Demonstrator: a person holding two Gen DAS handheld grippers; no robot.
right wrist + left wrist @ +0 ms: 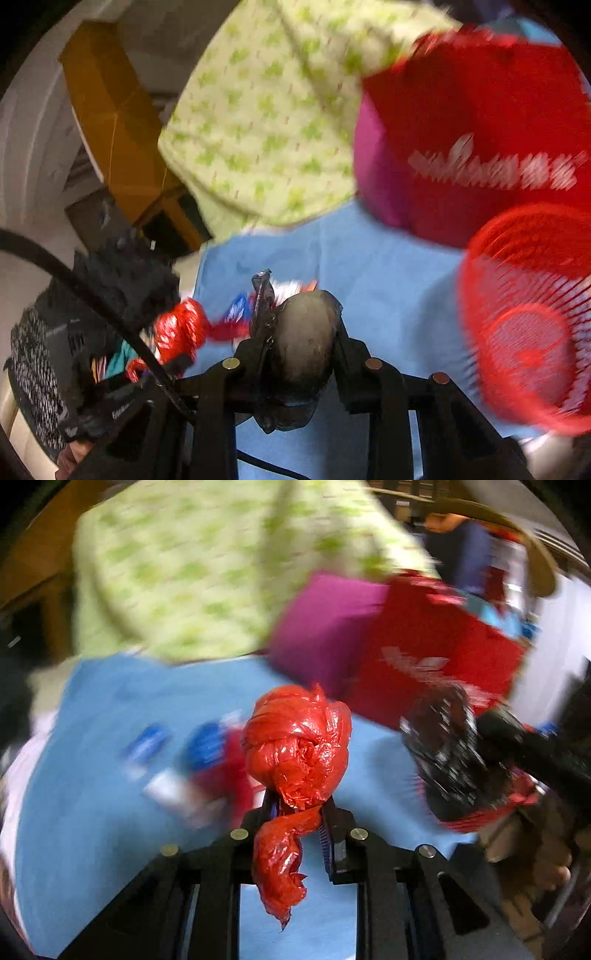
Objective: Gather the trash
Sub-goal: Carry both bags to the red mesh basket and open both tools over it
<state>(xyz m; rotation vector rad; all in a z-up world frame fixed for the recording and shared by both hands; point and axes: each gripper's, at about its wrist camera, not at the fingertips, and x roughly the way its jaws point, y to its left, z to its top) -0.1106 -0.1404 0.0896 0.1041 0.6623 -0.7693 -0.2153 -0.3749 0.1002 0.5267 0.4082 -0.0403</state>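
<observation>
Two pieces of trash were held above a smooth blue cloth (110, 686), one in each gripper. A knotted wad of glossy red plastic film (297, 738) was pinched at its twisted neck by the clenched jaws of the left gripper (295, 805), its bulbous, crinkled head standing above the fingers and a crumpled tail hanging below them. A rounded, dull grey-brown lump wrapped in dark, thin film (304, 343) was clamped between the jaws of the right gripper (301, 332), with a twisted point of the film sticking up at its left side. Blurred red, white and blue wrappers (192, 753) were seen on the cloth behind the red wad. A red mesh basket (524, 317), round and open-weave, was seen to the right in the right wrist view, beside a red bag with white lettering (480, 122). Soft, pale green patterned fabric (258, 122) was draped behind the cloth.
</observation>
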